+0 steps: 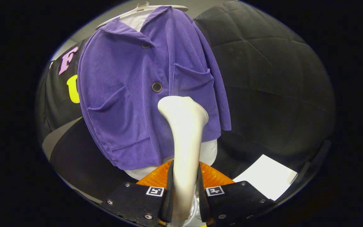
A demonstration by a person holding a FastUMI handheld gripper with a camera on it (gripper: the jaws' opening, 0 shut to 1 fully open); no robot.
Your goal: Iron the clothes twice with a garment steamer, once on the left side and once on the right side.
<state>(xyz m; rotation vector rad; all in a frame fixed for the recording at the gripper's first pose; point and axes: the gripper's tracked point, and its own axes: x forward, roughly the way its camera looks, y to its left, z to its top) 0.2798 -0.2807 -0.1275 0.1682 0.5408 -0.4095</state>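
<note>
- My gripper (pixel 184 192) pinches the white garment steamer (pixel 184 132) between both fingers.
- Its head sits against the hanging purple jacket (pixel 131 94), below a button (pixel 157 87).

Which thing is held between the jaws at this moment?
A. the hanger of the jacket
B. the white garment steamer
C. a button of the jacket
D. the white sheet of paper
B: the gripper is shut on the white garment steamer, both jaws pressing on its handle, with its head raised before the purple jacket.
</note>
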